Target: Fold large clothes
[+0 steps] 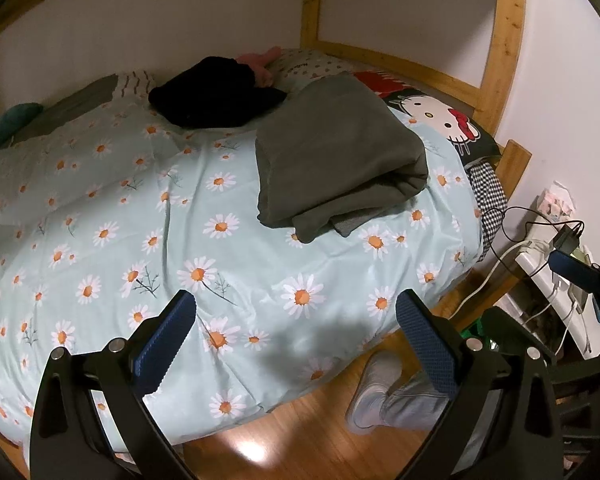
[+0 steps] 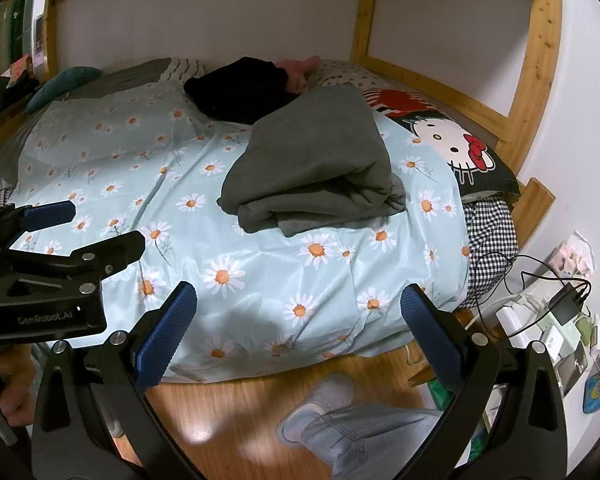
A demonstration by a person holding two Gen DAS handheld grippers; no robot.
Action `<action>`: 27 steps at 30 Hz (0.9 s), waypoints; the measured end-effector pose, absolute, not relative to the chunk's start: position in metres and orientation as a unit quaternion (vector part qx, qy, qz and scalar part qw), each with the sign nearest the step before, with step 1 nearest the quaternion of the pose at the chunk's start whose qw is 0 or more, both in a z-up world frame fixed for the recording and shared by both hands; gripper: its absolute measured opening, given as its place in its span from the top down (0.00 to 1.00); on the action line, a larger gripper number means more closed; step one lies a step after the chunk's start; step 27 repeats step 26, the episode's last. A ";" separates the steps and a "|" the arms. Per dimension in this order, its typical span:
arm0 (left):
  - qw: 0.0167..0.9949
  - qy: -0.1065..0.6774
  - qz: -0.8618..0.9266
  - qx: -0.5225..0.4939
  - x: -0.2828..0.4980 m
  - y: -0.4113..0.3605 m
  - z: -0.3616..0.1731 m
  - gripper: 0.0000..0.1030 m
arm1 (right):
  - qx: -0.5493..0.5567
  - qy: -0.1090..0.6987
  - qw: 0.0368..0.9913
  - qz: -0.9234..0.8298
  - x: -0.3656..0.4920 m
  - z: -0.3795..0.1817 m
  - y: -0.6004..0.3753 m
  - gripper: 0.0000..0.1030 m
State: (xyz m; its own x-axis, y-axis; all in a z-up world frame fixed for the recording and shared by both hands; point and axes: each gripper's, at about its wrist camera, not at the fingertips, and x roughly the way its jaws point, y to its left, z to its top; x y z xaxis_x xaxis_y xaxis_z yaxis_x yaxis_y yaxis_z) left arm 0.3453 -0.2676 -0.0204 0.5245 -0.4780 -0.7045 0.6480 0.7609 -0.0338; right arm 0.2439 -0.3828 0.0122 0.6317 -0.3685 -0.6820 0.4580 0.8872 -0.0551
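Daisy-print pale-blue bedspread (image 1: 260, 280) carried folded grey-green fabric garment (image 1: 336, 156) ahead, right of centre; right gripper (image 2: 298, 320) nearer, left gripper (image 1: 296, 324) likewise spread wide, empty.

Daisy-print duvet (image 1: 228, 240) covers the bed, cartoon-cat pillow (image 1: 440, 116) at its far right corner, checked cloth (image 2: 488, 232) spilling below it; charger and cables (image 2: 564, 304) beside, wooden floor (image 2: 236, 412) underfoot.

A folded grey garment (image 2: 312, 160) lies on the daisy-print bedspread (image 2: 260, 272), both tools held apart, empty.
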 end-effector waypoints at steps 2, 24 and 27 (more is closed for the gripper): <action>0.867 0.359 -0.325 0.119 0.343 -0.267 -0.020 0.04 | 0.061 0.362 0.901 -0.231 0.244 0.012 -0.384 0.03; 0.866 0.363 -0.322 0.121 0.343 -0.264 -0.024 0.04 | 0.072 0.348 0.903 -0.240 0.236 0.019 -0.386 0.03; 0.865 0.363 -0.324 0.119 0.343 -0.263 -0.023 0.04 | 0.075 0.348 0.904 -0.238 0.236 0.019 -0.387 0.03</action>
